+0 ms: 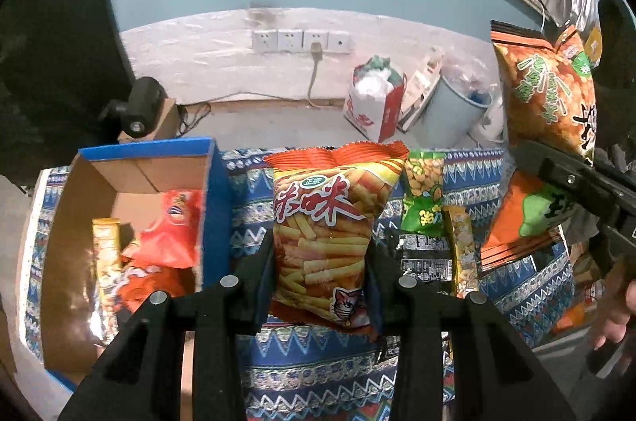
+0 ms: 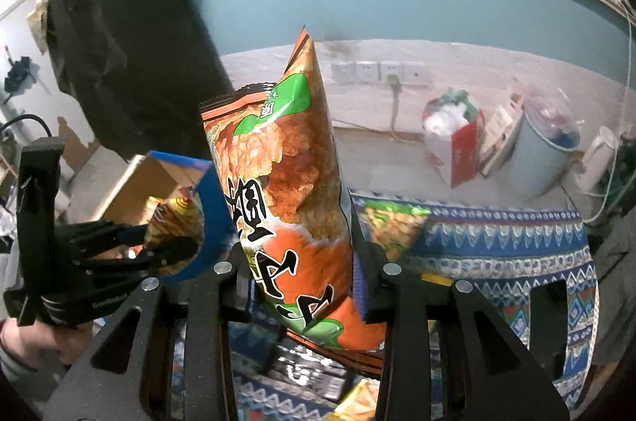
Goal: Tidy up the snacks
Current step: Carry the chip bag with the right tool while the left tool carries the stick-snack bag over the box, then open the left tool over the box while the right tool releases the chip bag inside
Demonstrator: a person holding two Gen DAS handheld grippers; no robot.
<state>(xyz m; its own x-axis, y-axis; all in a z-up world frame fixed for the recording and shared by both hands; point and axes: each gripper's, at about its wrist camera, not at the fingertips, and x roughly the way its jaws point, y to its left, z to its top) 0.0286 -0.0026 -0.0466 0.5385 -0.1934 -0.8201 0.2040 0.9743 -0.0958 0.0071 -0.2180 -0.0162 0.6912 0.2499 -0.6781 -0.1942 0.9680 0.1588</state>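
**Q:** Black gripper fingers fill the foreground. What do they hold?

**A:** Left gripper point(image 1: 320, 274) pinches a fries-snack bag point(image 1: 334, 234) low on its sides, lifted clear of the patterned cloth point(image 1: 318, 361), probably bound for the cardboard box point(image 1: 131, 182) at the cloth's left edge. Right gripper point(image 2: 302, 286) clamps an orange chip bag point(image 2: 290, 190) upright above the cloth's near edge.

**Q:** What remains?

**A:** A green peanut packet point(image 1: 423, 194), near the far edge.

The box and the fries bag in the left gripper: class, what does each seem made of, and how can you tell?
Box: apparently cardboard, with matt brown inner walls, creased flaps and a blue outer face. Fries bag: likely thin printed plastic film, glossy, with a crimped, zigzag top edge and a crinkled body.
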